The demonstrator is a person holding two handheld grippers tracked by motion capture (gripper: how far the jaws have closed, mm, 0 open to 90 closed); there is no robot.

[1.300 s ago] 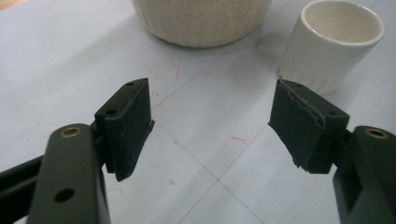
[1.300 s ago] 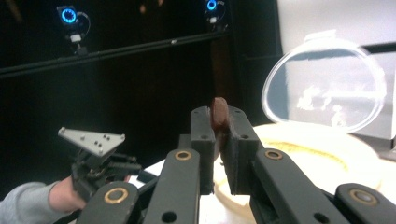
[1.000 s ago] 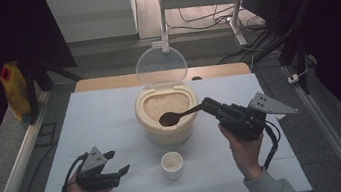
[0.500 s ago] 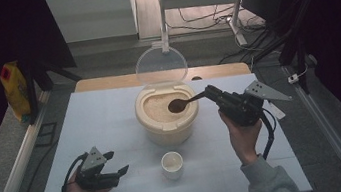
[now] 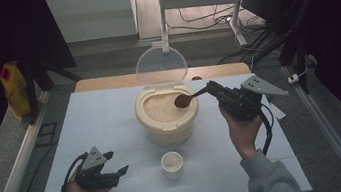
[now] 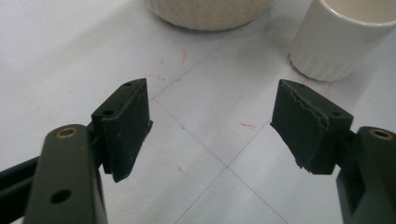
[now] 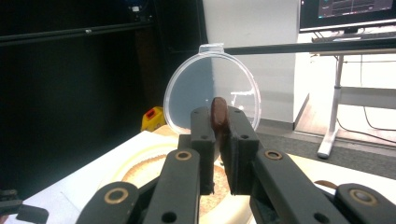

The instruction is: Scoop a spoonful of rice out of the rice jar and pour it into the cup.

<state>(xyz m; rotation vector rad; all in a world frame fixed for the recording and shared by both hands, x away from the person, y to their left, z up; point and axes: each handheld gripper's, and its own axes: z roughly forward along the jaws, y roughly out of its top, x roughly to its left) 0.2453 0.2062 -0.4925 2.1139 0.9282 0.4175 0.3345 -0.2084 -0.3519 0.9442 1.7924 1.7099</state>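
Starting at the near left of the table (image 5: 110,109), we have the left gripper (image 5: 118,173) lying low in our left hand, its jaws spread wide with nothing between them; in the left gripper view its two black pads (image 6: 125,126) frame bare table, with the small white cup (image 6: 345,37) just beyond them to the right. Seen from the high view, that cup (image 5: 172,164) stands near us, in front of the rice container (image 5: 167,114), and as far as we can see it has no rice in it, though its inside is too small to read for certain. The container's clear lid (image 5: 161,66) stands tipped up at the far side, so the opening is free and the rice lies exposed. To the right, our right gripper (image 5: 214,90) is clamped on the handle of a dark wooden spoon (image 5: 185,99), whose bowl sits over the right part of the rice, at or just above its surface; we cannot tell whether it has dipped in. In the right gripper view the spoon handle (image 7: 217,114) shows pinched upright between the closed jaws, with the lid behind it. We judge the work early: the lid is open and the spoon is in hand, while scooping, carrying to the cup and tipping out are left.
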